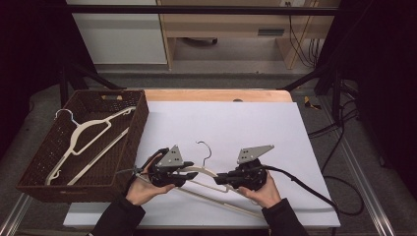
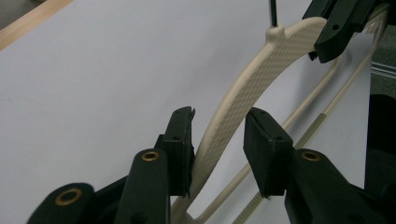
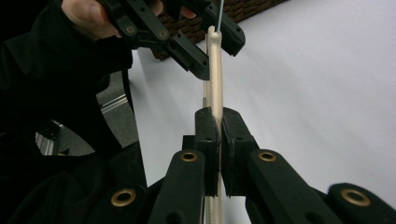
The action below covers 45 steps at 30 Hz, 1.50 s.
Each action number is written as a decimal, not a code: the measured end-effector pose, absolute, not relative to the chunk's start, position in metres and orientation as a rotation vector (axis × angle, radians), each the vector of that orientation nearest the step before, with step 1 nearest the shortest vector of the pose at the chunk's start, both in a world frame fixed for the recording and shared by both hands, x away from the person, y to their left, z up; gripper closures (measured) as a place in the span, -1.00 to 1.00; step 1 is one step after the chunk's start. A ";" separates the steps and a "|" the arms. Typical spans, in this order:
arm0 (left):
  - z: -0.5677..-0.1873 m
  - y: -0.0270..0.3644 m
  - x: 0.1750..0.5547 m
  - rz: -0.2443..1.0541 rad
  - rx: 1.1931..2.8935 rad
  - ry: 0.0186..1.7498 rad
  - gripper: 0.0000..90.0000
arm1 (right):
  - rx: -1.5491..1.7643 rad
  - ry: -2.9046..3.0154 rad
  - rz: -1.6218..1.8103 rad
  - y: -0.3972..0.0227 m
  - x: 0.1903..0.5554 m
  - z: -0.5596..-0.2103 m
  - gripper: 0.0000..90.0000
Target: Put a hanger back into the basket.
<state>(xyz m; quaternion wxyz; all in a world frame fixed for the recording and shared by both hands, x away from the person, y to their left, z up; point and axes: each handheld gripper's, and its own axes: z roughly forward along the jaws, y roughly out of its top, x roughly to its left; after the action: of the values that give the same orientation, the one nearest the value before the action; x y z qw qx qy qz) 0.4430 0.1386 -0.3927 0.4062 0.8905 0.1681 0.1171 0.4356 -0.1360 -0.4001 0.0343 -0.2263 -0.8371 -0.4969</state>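
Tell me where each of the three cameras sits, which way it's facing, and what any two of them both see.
High view: above the person's side, looking forward and down on the white table; both hands, left gripper, right gripper, basket.
Left gripper view: rides the left gripper, looking along its jaws, which straddle the cream hanger with a gap at one pad.
Right gripper view: rides the right gripper, clamped on that hanger; a sleeve shows.
Shared: both gripper views show the hanger and the other gripper.
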 end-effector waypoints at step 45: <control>-0.331 0.197 0.425 0.353 1.942 0.656 0.92 | -1.351 -2.562 -1.963 -0.230 0.435 -0.396 -0.77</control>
<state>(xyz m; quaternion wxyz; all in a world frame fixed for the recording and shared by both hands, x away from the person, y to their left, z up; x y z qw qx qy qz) 0.4250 0.1974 -0.3305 0.5060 0.8052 0.2721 0.1464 0.4354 -0.2300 -0.3959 -0.1779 -0.3799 -0.7206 -0.5521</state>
